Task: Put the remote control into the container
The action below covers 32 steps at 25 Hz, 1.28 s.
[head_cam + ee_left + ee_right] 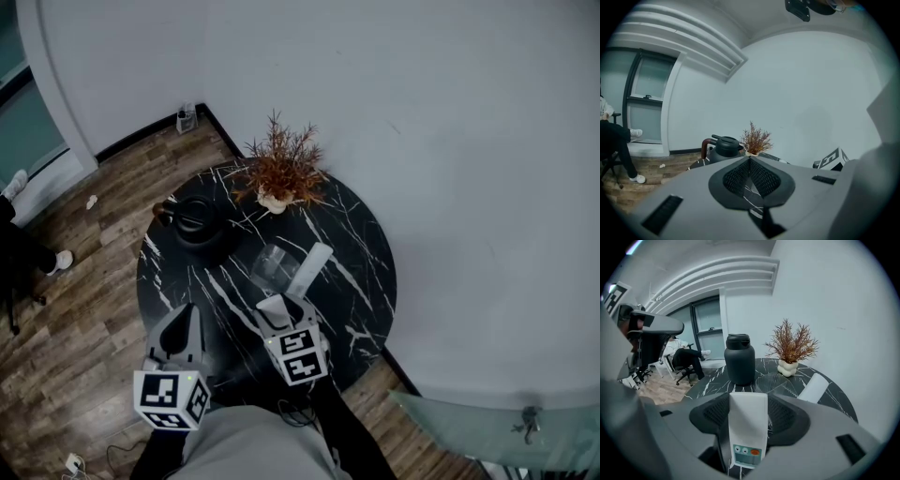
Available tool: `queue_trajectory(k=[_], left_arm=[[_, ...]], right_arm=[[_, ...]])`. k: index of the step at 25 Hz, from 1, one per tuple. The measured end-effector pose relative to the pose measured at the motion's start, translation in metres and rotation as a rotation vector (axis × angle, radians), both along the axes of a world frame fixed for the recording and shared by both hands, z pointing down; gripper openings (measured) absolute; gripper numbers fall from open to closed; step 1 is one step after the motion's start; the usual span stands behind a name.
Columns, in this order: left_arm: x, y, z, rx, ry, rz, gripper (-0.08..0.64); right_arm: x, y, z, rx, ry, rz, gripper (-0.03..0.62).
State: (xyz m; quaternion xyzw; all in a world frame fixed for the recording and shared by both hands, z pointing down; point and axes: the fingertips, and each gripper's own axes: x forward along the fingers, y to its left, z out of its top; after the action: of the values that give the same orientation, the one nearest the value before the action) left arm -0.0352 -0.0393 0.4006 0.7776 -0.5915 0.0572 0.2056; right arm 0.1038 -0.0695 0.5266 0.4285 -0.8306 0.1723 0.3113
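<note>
Black table [361, 291] — 1 container [274, 267], 1 loose remote [312, 265] | right hand-held gripper [284, 305] clamps 1 remote [747, 423] | left hand-held gripper [186, 317] closed, empty

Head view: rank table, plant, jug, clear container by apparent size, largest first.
1. table
2. plant, about level with the jug. Its spread looks slightly wider, but it is sparse, so this rank is unsure.
3. jug
4. container

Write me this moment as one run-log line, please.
right hand-held gripper: shut on remote control | left hand-held gripper: shut, empty | container: on table, no remote inside | second remote: lying beside container
</note>
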Motion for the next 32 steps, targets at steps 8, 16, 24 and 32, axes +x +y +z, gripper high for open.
queue_trajectory(k=[8,16,24,32], left_arm=[[0.001,0.001,0.001,0.001,0.003,0.002,0.008],[0.005,0.0,0.001,0.0,0.008,0.008,0.008],[0.005,-0.001,0.002,-0.003,0.009,0.002,0.008],[0.005,0.0,0.007,-0.017,0.01,-0.001,0.008]], right_arm=[[0.006,-0.011,-0.017,0.042,-0.011,0.013,0.259],[0.015,-0.023,-0.033,0.073,-0.026,0.03,0.259],[0.022,-0.038,-0.052,0.134,-0.036,0.034,0.259],[0.023,-0.059,-0.077,0.193,-0.053,0.033,0.259]])
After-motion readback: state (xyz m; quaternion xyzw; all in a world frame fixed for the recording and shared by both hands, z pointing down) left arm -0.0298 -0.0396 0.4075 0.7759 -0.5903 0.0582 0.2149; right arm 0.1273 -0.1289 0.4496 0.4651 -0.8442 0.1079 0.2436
